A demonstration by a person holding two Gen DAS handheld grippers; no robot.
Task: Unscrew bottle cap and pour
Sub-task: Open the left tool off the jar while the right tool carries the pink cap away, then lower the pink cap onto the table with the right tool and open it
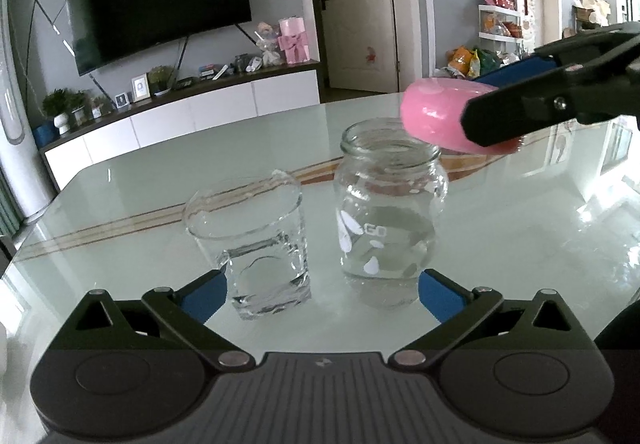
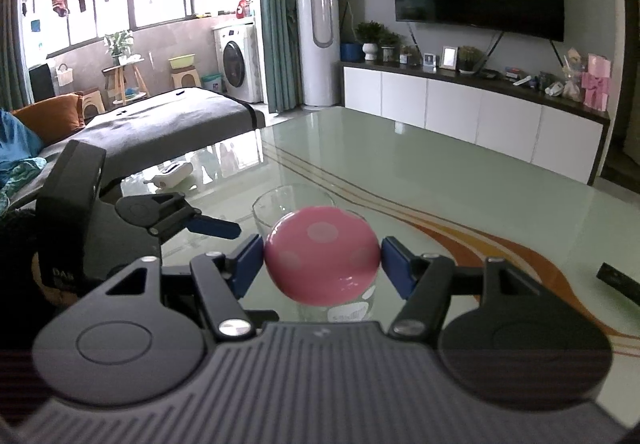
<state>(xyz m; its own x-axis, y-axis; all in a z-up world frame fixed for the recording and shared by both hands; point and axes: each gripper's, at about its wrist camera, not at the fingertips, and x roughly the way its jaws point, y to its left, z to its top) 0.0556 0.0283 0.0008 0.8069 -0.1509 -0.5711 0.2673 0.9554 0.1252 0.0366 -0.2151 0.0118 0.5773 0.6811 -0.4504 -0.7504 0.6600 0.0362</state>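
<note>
Right gripper [image 2: 322,250]: jaws closed on pink cap [image 2: 320,254], blue pads pressing it from both sides; cap is held in the air, off the bottle, just above & to one side of the bottle mouth (left wrist view shows it clear of the rim).
Left gripper [image 1: 320,294]: jaws wide apart, holding nothing; blue pads sit either side of glass + bottle at their bases, pad on the bottle's side looks close to the wall but contact not certain, fisheye makes it hard to judge.
Bottle [image 1: 390,212]: clear glass, upright on table [image 1: 520,244], mouth open, no cap on. Some clear liquid seems to sit in its lower part, level hard to read through the reflections.
Glass [image 1: 250,240]: clear tumbler, upright, just beside bottle, not touching it. Looks to hold some clear liquid low down too, but thick base & glare could fool me.
Stage: cap is off the bottle, so the unscrew part lies as the task wants. Pour part unclear: scene fits cap just lifted w/ pour still ahead, or pour over & cap about to go back on (liquid levels don't settle it).
Left to check: whether glass contents came from the bottle; can't tell from this.
</note>
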